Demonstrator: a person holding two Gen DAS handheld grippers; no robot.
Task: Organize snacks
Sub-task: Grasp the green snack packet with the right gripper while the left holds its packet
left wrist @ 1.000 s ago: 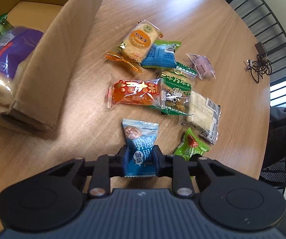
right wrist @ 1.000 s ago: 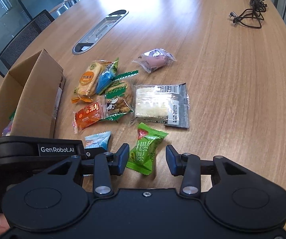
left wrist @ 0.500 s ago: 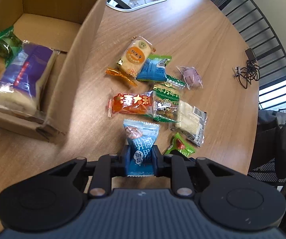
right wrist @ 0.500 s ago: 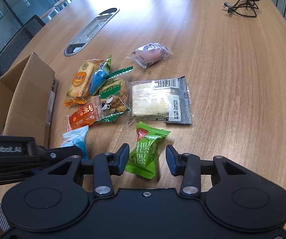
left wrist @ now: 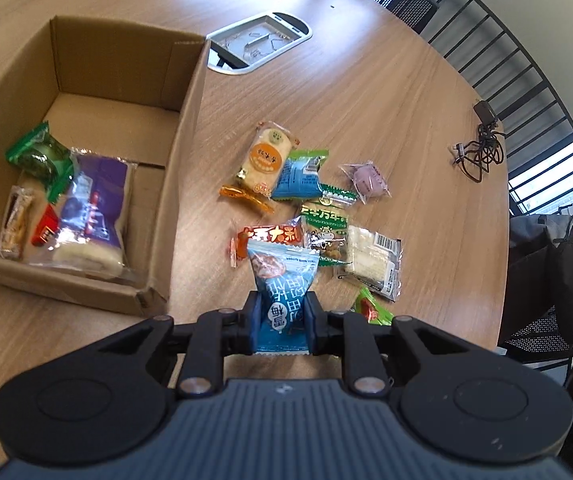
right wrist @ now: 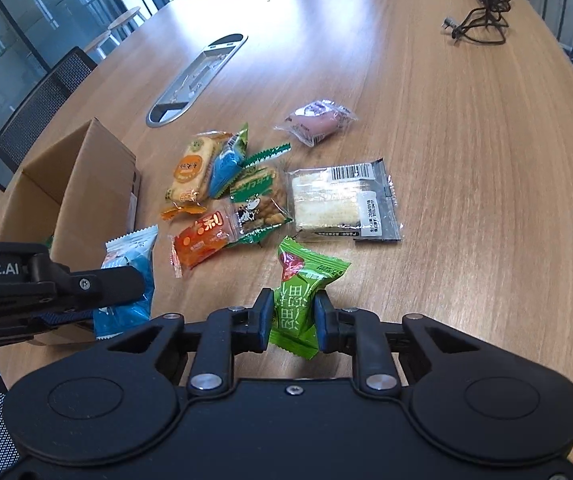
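Note:
My left gripper [left wrist: 282, 320] is shut on a blue snack packet [left wrist: 282, 280] and holds it high above the table, right of the open cardboard box [left wrist: 182, 152]. The box holds several snacks, among them a purple-wrapped cake [left wrist: 94, 208]. My right gripper [right wrist: 293, 316] is shut on a green snack packet [right wrist: 302, 288] low over the table. The blue packet [right wrist: 130, 280] and the left gripper also show at the left of the right wrist view. A pile of snacks lies on the table: an orange packet [right wrist: 202, 238], a cracker pack [right wrist: 192, 170] and a clear-wrapped cake [right wrist: 342, 202].
A pink wrapped snack [right wrist: 316, 120] lies behind the pile. A metal cable hatch [right wrist: 196, 78] is set in the round wooden table. A black charger cable [right wrist: 478, 24] lies at the far right. Chairs stand around the table's edge.
My left gripper has risen with the blue packet, bringing the box interior into view. My right gripper has closed on the green packet, which was lying between its open fingers.

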